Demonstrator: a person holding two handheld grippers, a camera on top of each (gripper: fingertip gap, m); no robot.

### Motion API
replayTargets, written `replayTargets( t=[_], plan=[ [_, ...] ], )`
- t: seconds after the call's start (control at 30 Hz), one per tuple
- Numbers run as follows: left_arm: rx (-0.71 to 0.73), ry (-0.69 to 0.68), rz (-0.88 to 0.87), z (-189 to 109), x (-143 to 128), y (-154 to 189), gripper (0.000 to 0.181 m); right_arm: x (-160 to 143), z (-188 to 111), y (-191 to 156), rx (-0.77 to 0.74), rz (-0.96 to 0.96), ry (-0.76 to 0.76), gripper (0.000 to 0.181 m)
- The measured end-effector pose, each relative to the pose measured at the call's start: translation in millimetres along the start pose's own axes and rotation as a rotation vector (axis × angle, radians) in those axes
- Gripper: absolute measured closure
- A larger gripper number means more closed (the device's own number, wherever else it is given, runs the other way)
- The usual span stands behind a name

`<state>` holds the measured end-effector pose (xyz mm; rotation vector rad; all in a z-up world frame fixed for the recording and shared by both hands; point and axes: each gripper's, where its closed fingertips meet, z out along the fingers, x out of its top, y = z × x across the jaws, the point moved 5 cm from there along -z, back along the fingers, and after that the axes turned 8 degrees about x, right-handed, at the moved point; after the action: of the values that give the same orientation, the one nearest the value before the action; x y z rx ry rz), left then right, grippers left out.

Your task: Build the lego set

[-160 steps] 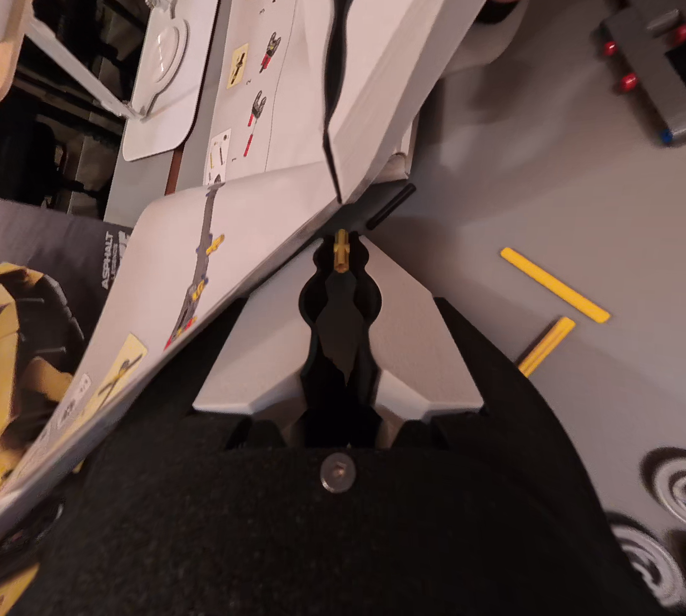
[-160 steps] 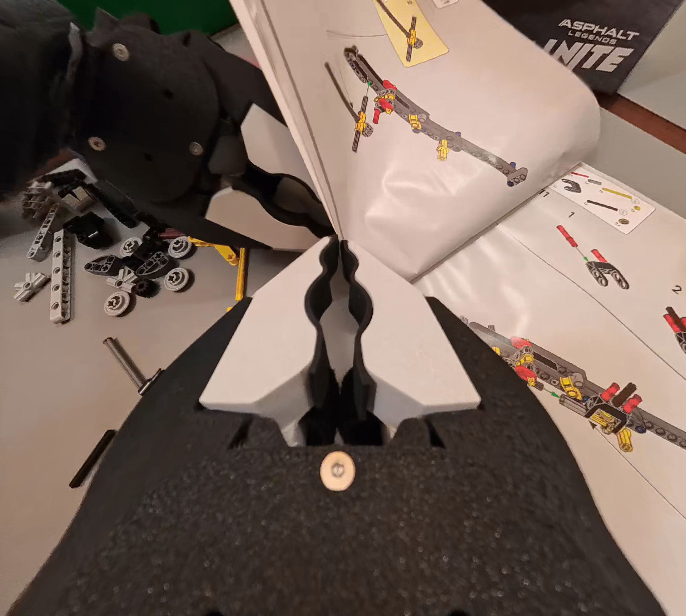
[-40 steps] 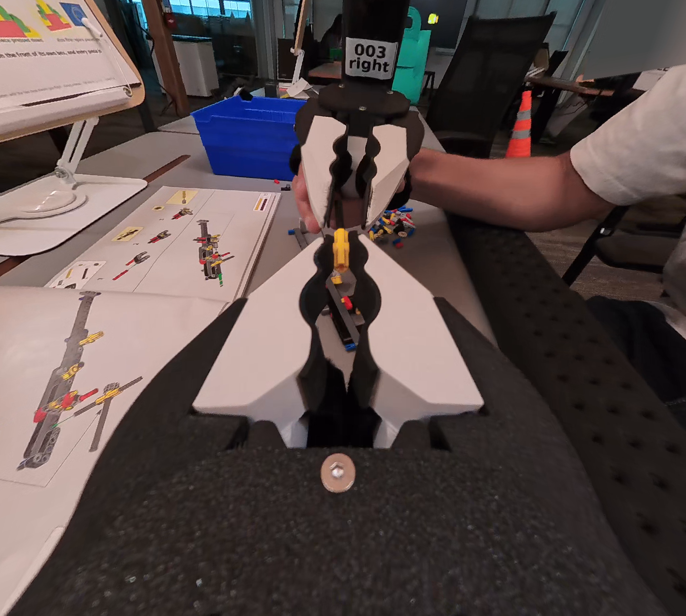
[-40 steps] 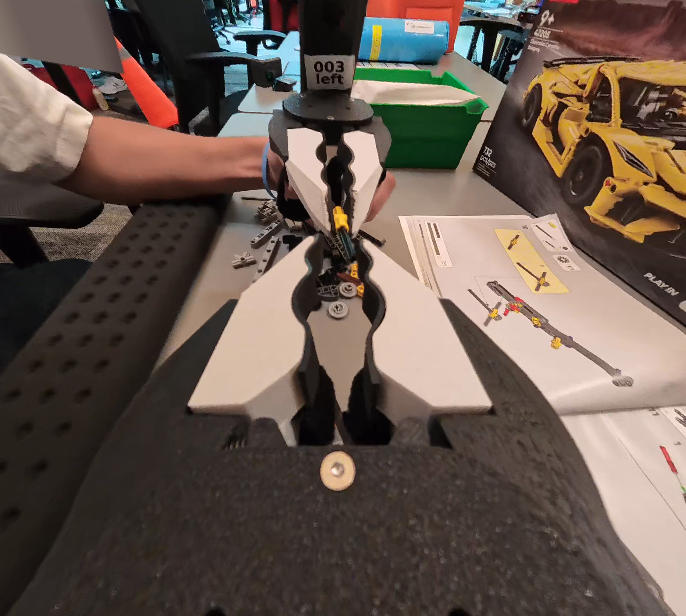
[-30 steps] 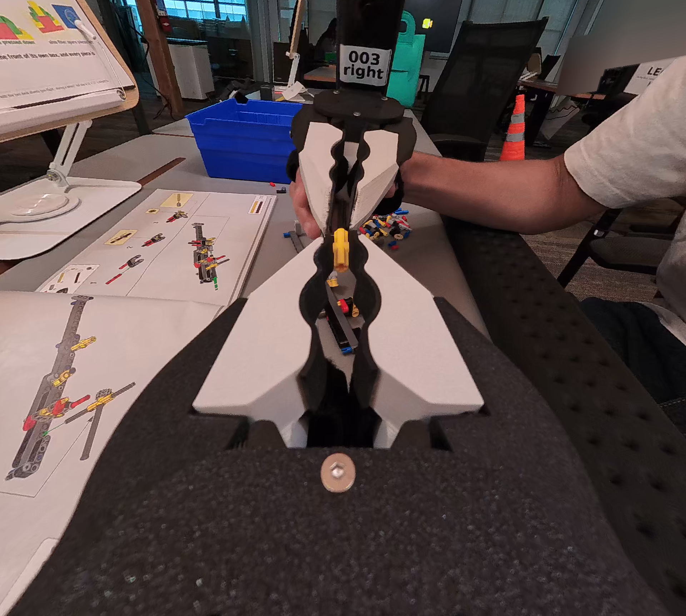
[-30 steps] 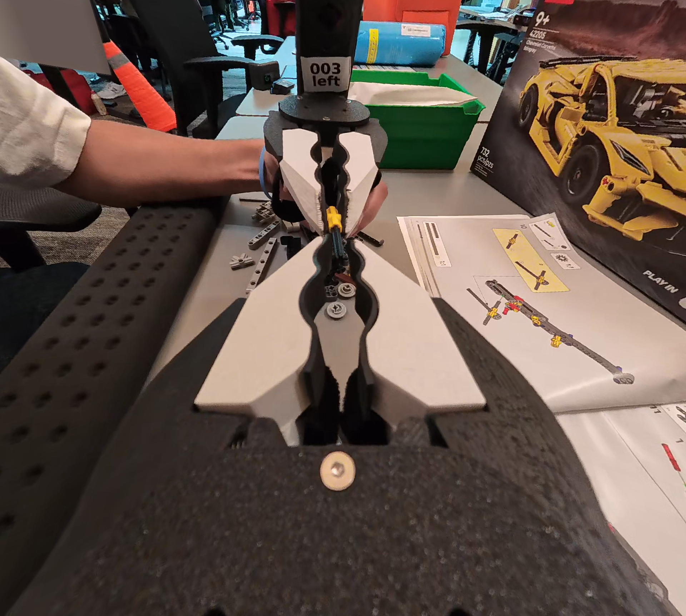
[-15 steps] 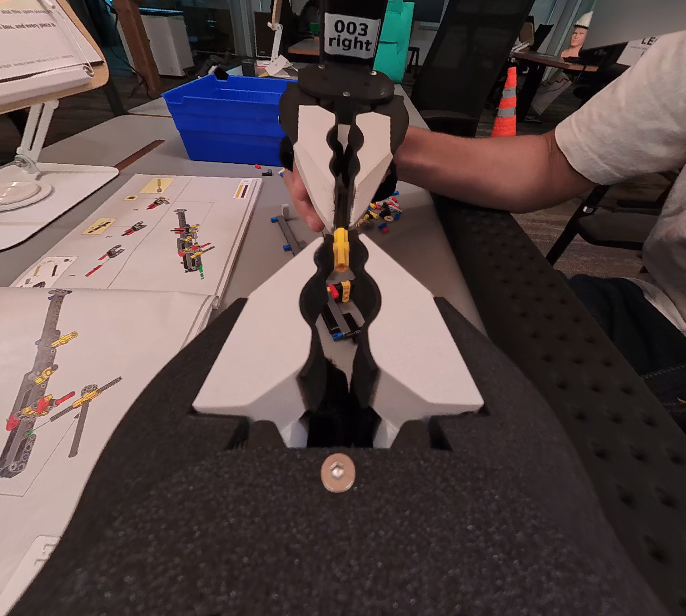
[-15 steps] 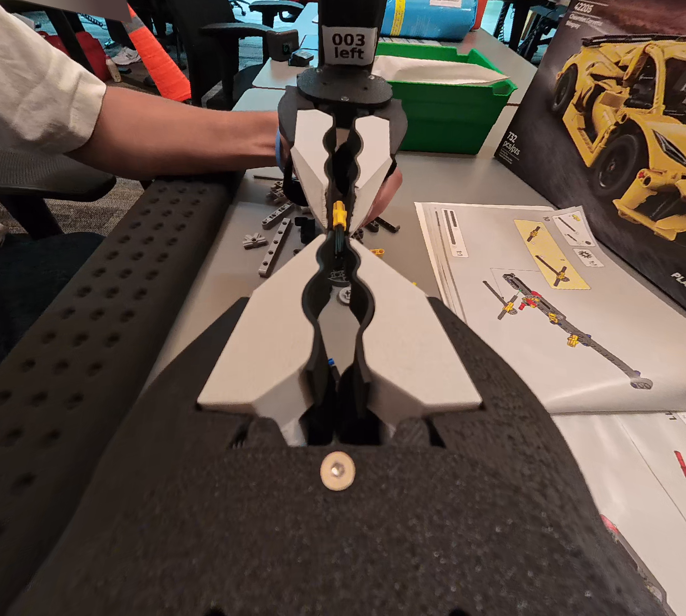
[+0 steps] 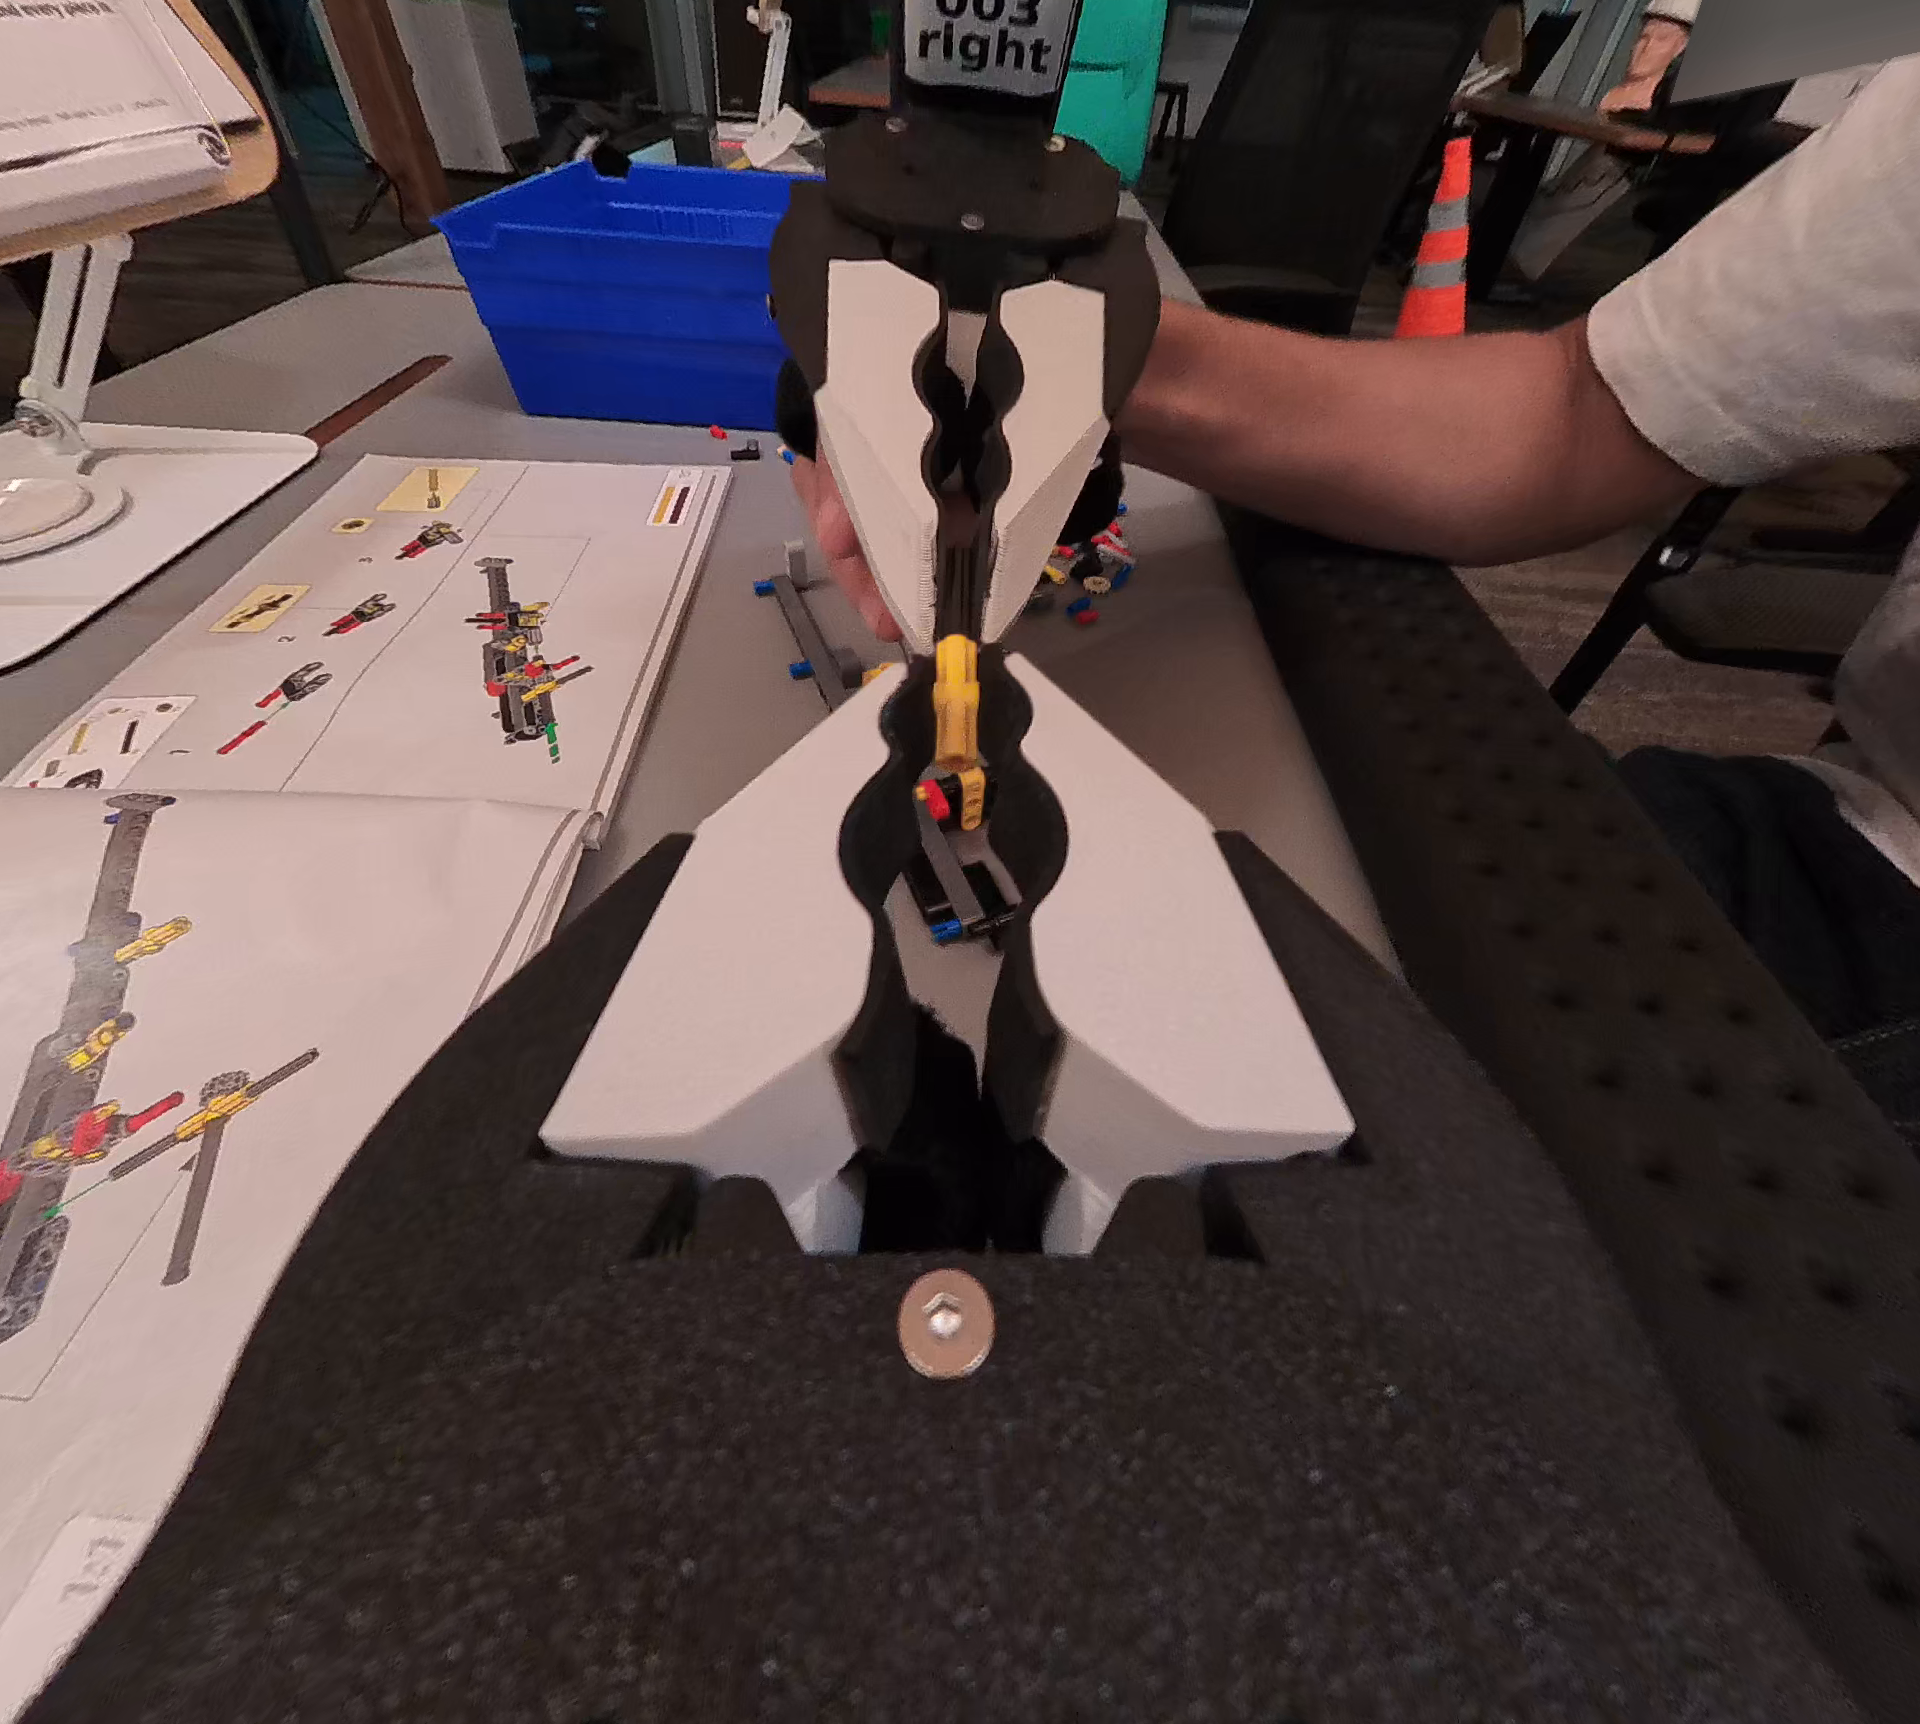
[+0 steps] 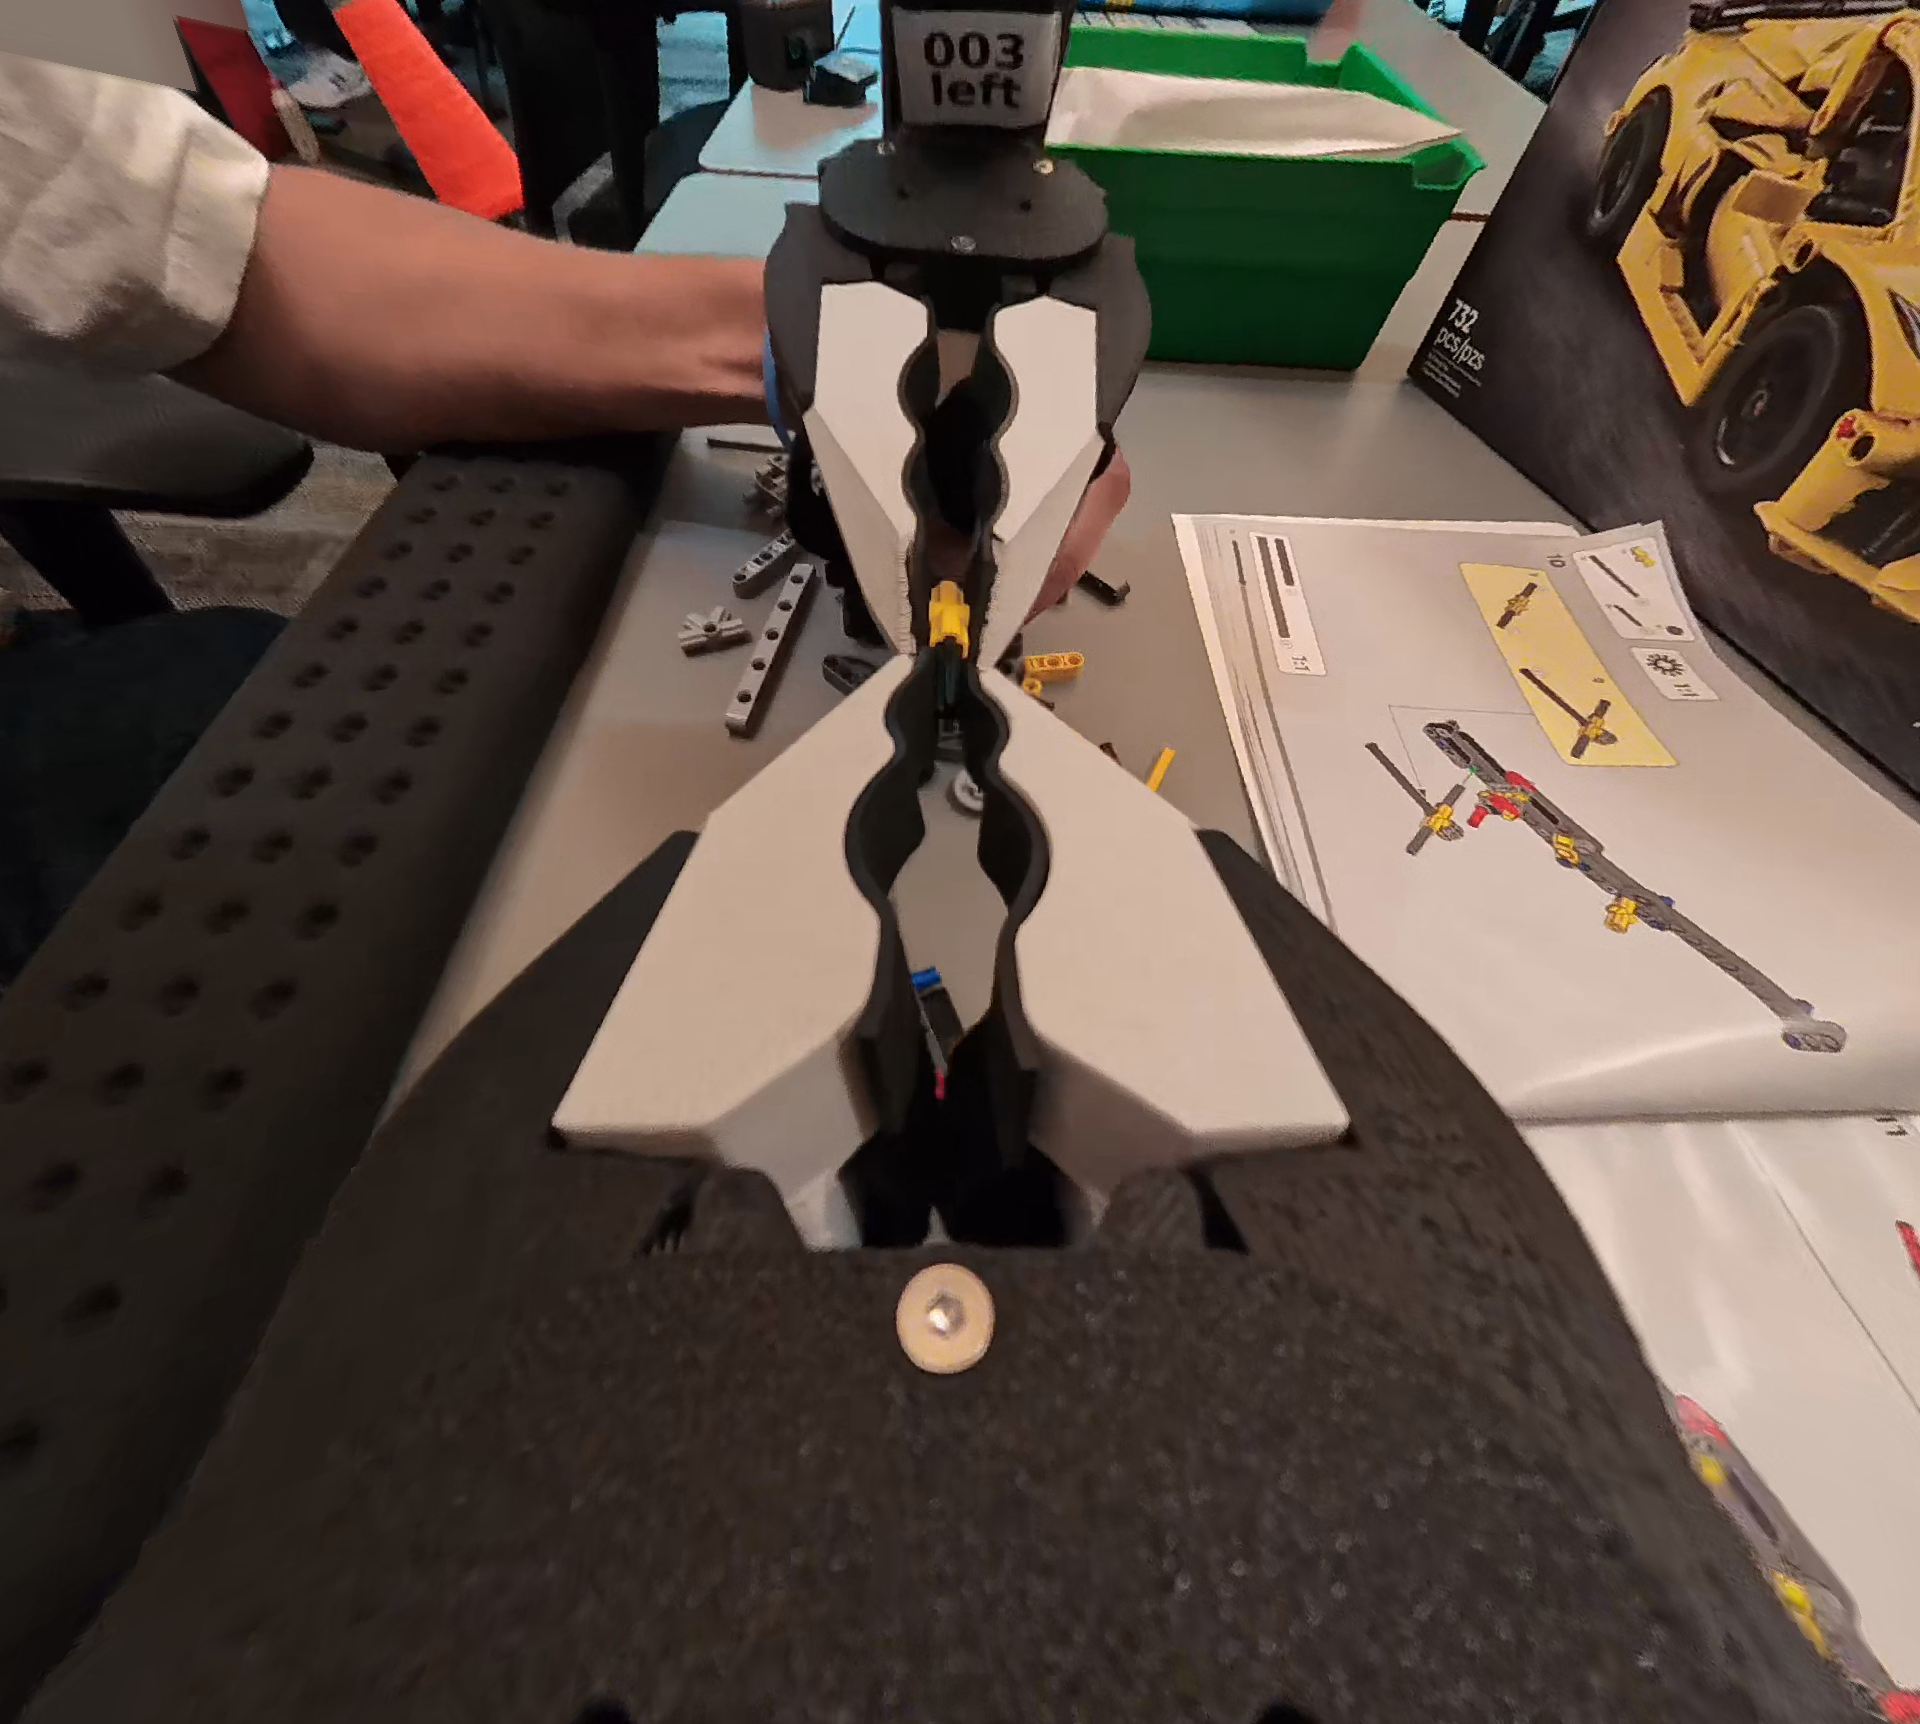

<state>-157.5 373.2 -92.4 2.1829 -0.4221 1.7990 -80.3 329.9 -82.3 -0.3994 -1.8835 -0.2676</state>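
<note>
My two grippers meet tip to tip above the grey table. My left gripper [image 9: 954, 666] is shut on a small yellow connector [image 9: 954, 708], which sticks out of its tips. It faces me in the right wrist view [image 10: 948, 635], with the connector [image 10: 945, 614] at its tips. My right gripper [image 10: 948, 682] has its tips closed on a thin dark axle [image 10: 945, 687] that runs into the yellow connector. It also shows in the left wrist view [image 9: 961, 625]. A grey beam assembly [image 9: 961, 885] with red, yellow and blue pins lies on the table below.
The open instruction manual [image 9: 416, 614] [image 10: 1558, 843] lies beside the work spot, with the set's box [image 10: 1714, 220] behind it. Loose grey parts [image 10: 769, 646] and coloured pins [image 9: 1091, 562] lie scattered. A blue bin [image 9: 623, 292], a green bin [image 10: 1268, 240] and a black perforated pad [image 10: 260, 843] border the area. My two grippers' fingertips are within a few centimetres of each other.
Five seconds ago the right gripper pinched a manual page. Over the last second the grippers drew together and the right jaws narrowed from partly open onto the axle at the yellow connector.
</note>
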Motion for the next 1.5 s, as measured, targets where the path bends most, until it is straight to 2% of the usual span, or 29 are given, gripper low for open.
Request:
replayTargets(
  t=[0.1, 0.27, 0.4, 0.93, 1.0, 1.1, 1.23, 1.27, 1.3, 1.4, 1.5],
  plan=[
    [0.01, 0.032, -0.012, -2.8, 4.7, -2.4, 0.175, 5.0, -1.5, 2.7, 0.008, 0.063, 0.056, 0.178],
    [0.039, 0.078, -0.038, -10.5, 10.4, -10.0, 0.175, 12.4, -18.7, 6.1, 0.003, 0.085, 0.142, 0.175],
    [0.043, 0.076, -0.03, -12.2, 10.8, -10.7, 0.175, 16.0, -18.3, 7.4, -0.022, 0.075, 0.161, 0.173],
    [0.015, 0.037, -0.014, -6.4, 6.0, -4.1, 0.175, 10.9, -11.7, 4.4, -0.003, 0.048, 0.12, 0.178],
    [-0.002, 0.002, -0.002, -1.1, 1.5, 0.1, 0.176, 13.6, -7.8, 1.9, 0.016, 0.055, 0.128, 0.178],
    [-0.053, -0.064, 0.027, 21.2, -7.9, 14.3, 0.175, 9.2, 13.1, -6.9, 0.043, 0.009, 0.009, 0.178],
    [-0.073, -0.03, -0.037, 18.3, -3.4, 9.0, 0.175, 17.7, -8.8, -0.8, -0.014, 0.036, 0.067, 0.178],
    [-0.075, -0.026, -0.06, 16.2, -2.5, 7.7, 0.175, 18.5, -15.0, -0.2, -0.039, 0.008, 0.085, 0.176],
    [-0.074, -0.035, -0.083, 14.8, -3.4, 6.0, 0.175, 17.8, -19.7, -0.4, -0.076, -0.051, 0.076, 0.165],
    [-0.094, -0.05, -0.209, 11.0, -4.1, -0.3, 0.175, 18.9, -23.0, -4.7, -0.2, -0.231, -0.111, 0.136],
    [-0.106, -0.022, -0.398, 7.0, -2.6, -13.5, 0.175, 20.2, -4.3, -11.0, -0.305, -0.427, -0.262, 0.12]
  ],
)
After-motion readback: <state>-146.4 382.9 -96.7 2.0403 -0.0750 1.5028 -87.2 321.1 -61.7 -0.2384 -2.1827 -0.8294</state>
